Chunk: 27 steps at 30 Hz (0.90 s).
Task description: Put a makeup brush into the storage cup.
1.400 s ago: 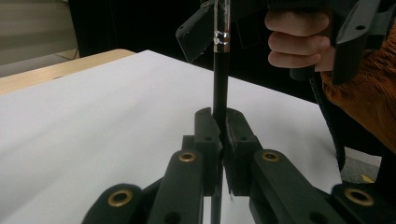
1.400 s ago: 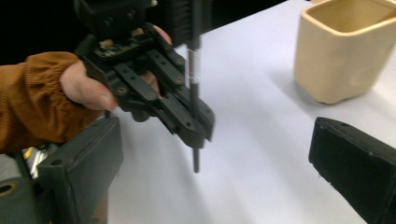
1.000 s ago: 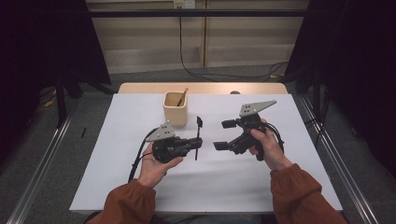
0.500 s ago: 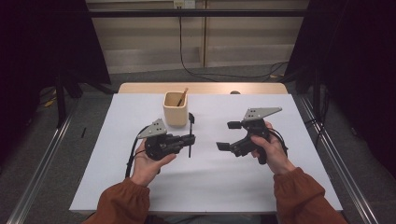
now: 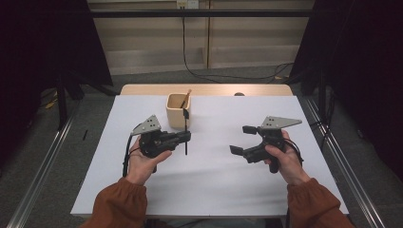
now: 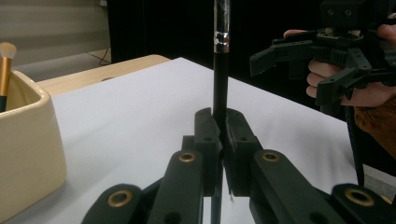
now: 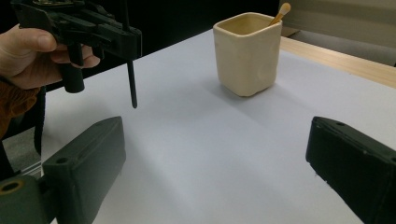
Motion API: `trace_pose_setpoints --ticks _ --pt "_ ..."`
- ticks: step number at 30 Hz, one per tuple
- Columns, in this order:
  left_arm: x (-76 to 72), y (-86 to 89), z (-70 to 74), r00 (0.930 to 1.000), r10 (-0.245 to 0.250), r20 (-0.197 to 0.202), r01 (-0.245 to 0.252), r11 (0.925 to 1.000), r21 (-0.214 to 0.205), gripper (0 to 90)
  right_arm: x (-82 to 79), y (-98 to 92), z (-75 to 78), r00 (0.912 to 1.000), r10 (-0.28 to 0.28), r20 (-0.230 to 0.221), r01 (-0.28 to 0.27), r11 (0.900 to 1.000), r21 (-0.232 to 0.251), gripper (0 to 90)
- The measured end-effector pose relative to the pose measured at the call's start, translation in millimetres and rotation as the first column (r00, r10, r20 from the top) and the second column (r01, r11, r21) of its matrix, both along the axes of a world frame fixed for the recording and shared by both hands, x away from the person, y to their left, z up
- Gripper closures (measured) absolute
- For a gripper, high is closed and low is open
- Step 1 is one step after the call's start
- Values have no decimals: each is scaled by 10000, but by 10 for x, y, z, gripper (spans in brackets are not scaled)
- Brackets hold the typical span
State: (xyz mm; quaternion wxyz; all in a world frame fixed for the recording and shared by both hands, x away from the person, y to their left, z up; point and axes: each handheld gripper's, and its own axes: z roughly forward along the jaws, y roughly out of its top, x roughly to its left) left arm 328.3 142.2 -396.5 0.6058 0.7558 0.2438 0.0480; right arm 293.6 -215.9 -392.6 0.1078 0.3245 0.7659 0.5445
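We hold the left tool (image 5: 184, 137) clamped on an upright black brush (image 5: 186, 130) beside the cup (image 5: 177, 110) near the table's (image 5: 214, 175) far edge; the right tool (image 5: 242, 139) stands apart.

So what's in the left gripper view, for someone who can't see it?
The left gripper is shut on a thin black makeup brush, holding it upright above a white table. A cream ceramic cup with a gold-handled brush in it stands at the left edge. At the right, a hand holds the right gripper, open.
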Motion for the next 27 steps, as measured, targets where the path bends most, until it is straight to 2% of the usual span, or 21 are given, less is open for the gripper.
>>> trace_pose_setpoints --ticks 4,9,11,16,20,23,27 --pt "34 45 35 9999 112 70 -113 9999 78 855 -37 -51 -24 9989 -440 132 440 9990 -27 47" --pt "60 102 125 9995 232 223 -233 9997 54 855 -96 -137 -36 9958 -871 290 866 9961 195 46" --pt "78 128 157 9991 304 306 -306 9995 84 855 -129 -176 -47 9939 -1044 345 1043 9945 58 44" --pt "104 170 218 9985 363 404 -363 9993 -11 856 -228 -257 -36 9906 -1262 518 1254 9919 192 44" --pt "121 204 238 9980 434 464 -436 9990 29 856 -313 -339 -74 9890 -1376 546 1372 9905 122 34" --pt "134 218 241 9976 506 481 -514 9985 163 856 -356 -404 -112 9785 -1939 703 1952 9807 -121 23" --pt "137 222 275 9968 529 605 -544 9982 235 855 -414 -431 -174 9750 -2114 690 2118 9773 27 21"
